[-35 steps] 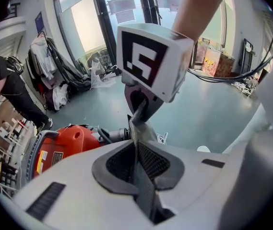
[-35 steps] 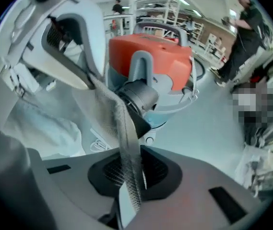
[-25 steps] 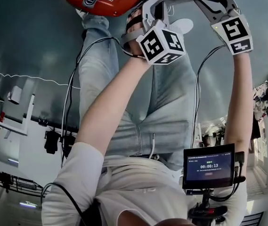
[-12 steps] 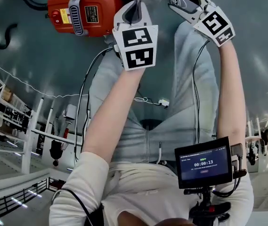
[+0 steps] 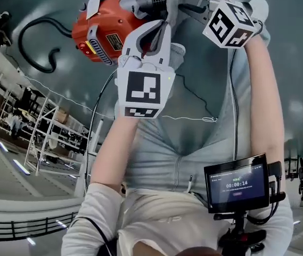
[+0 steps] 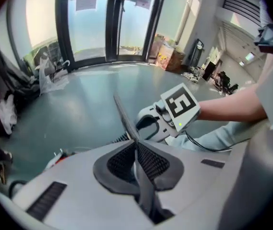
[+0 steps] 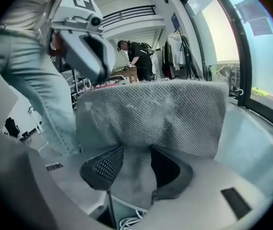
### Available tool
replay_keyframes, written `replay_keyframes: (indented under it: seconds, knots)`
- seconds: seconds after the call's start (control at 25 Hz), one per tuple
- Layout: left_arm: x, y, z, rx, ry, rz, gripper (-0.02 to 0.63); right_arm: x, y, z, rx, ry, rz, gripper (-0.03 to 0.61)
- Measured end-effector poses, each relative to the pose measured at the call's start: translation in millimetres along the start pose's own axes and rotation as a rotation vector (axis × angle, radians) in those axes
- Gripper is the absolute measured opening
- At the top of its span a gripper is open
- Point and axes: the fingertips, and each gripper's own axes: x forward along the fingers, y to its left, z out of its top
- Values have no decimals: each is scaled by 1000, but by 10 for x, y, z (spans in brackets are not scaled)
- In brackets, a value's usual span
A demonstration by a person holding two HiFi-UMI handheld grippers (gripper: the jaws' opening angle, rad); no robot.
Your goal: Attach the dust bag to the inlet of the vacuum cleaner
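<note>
Left gripper (image 6: 136,152) is clamped on the dust bag (image 7: 150,114), which shows as a thin edge-on strip in its view. Right gripper (image 7: 135,172) is clamped on the same bag, seen there flat and wide. The bag spans between the two, held up in front of the person. In the head view it sits just right of the black inlet (image 5: 152,1) on the orange vacuum (image 5: 106,28). The inlet is on the left gripper's side, so left is nearer. Can't tell whether the bag's mouth is on the inlet, since the opening isn't visible.
</note>
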Motion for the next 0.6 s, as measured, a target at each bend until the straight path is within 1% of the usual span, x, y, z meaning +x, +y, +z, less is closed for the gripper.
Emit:
replay_keyframes:
  seconds: [0.08,0.16,0.2,0.24,0.28,0.32,0.36,0.4,0.44,0.48,0.52,0.56,0.6]
  knots:
    - [-184,246,178,97,-54,-12,26,24,15,80,13,-15,14,164]
    - [-228,450,154,185,-97,-68,26,19,68,102,10,-33,57,164]
    - [-205,494,47,199,-112,-97,26,-30,128,59,-11,-20,102,164]
    - [-164,513,-82,196,-127,-112,26,-102,190,-8,-48,10,156,164]
    - [-118,554,-180,198,-147,-108,26,-168,230,-67,-96,47,200,164]
    - [-86,658,-207,231,-173,-84,26,-197,240,-81,-138,75,217,165]
    - [-75,830,-156,302,-199,-50,26,-183,231,-44,-157,84,207,164]
    - [-76,1018,-50,397,-218,-19,26,-158,223,22,-141,75,181,166]
    - [-68,1162,72,487,-228,0,25,-162,227,77,-97,57,159,164]
    - [-38,1230,172,551,-232,4,6,-211,235,97,-39,39,148,164]
    - [15,1224,234,584,-234,-11,6,-288,240,84,16,24,145,164]
    - [71,1175,257,595,-235,-41,6,-369,240,56,60,9,147,164]
    - [109,1122,258,590,-239,-74,6,-440,240,36,98,-10,151,164]
